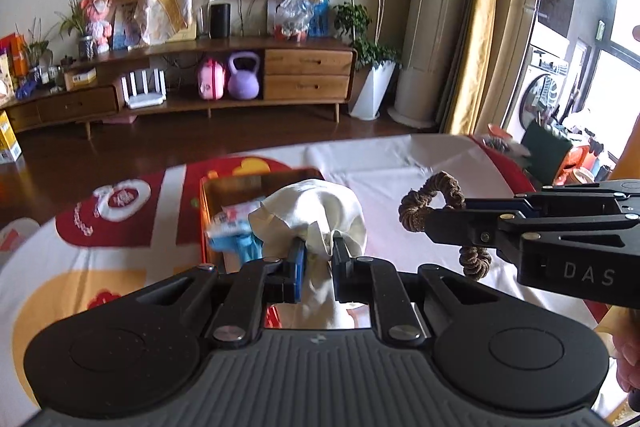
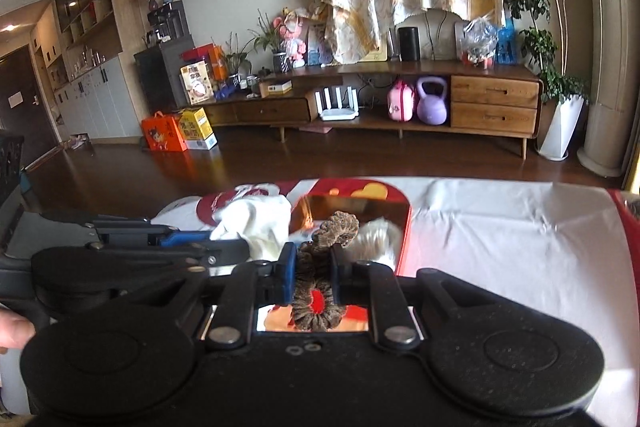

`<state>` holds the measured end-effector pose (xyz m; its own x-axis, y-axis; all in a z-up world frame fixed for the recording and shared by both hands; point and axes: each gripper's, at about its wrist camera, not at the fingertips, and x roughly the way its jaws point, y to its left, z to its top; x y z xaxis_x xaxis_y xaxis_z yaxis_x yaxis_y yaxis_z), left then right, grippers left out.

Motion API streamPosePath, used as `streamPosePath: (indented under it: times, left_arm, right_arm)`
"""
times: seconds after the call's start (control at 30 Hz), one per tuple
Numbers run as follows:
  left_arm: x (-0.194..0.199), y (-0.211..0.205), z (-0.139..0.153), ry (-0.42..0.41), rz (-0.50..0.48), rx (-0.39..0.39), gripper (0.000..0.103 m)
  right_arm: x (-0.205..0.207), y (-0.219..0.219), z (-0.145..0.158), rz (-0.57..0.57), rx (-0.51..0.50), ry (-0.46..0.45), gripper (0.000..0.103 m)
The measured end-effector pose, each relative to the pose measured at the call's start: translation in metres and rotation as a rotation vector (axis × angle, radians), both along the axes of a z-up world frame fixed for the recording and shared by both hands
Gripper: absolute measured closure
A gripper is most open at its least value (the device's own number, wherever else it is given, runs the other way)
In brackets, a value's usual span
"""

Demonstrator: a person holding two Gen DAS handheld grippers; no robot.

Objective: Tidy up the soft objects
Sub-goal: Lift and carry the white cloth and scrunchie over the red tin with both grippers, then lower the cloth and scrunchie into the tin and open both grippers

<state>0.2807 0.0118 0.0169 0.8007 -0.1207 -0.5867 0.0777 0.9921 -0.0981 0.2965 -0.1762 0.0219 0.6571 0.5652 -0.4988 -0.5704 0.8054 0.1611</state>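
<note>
- The left gripper (image 1: 318, 251) is pinching a cream cloth (image 1: 316, 211), jaws nearly closed on it, holding it above the table.
- The right gripper (image 2: 313, 259) is clamping a brown scrunchie (image 2: 334, 225) the same way, just right of the cloth.
- Both items are hanging over the wooden box (image 1: 256, 187), not yet dropped in.
- The box is already holding some blue and white packets (image 1: 234, 227); their contents are blurred.
- Judging by this, the sorting is partway through.

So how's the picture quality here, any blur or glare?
Left wrist view: the box contents are smeared by blur, and the window at right is blown out. Right wrist view: fisheye bends the cabinet; the scrunchie is slightly soft.
</note>
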Motion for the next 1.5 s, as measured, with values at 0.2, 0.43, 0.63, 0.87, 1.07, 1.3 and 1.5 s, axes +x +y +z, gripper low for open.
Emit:
streamPosePath:
  times: [0.2, 0.43, 0.63, 0.87, 1.07, 1.3, 1.5]
  left_arm:
    - [0.028, 0.015, 0.018, -0.051, 0.028, 0.001, 0.089]
    - [0.069, 0.024, 0.014, -0.061, 0.062, 0.007, 0.089]
    - [0.097, 0.027, -0.002, -0.085, 0.076, 0.047, 0.089]
    - [0.13, 0.037, -0.033, -0.039, 0.101, 0.046, 0.089]
    - [0.15, 0.047, -0.063, 0.021, 0.109, 0.026, 0.089]
    - [0.168, 0.055, -0.09, 0.076, 0.108, 0.007, 0.089]
    - [0.18, 0.056, -0.106, 0.114, 0.103, -0.009, 0.089]
  right_arm:
    - [0.029, 0.008, 0.0, -0.019, -0.015, 0.0, 0.087]
    - [0.06, 0.019, -0.018, -0.036, -0.035, 0.026, 0.087]
    - [0.083, 0.033, -0.038, -0.028, -0.059, 0.051, 0.087]
    - [0.11, 0.048, -0.061, -0.016, -0.063, 0.09, 0.087]
    - [0.127, 0.058, -0.08, -0.017, -0.069, 0.12, 0.087]
    - [0.144, 0.065, -0.098, -0.024, -0.083, 0.151, 0.087]
    - [0.152, 0.065, -0.107, -0.031, -0.086, 0.168, 0.087]
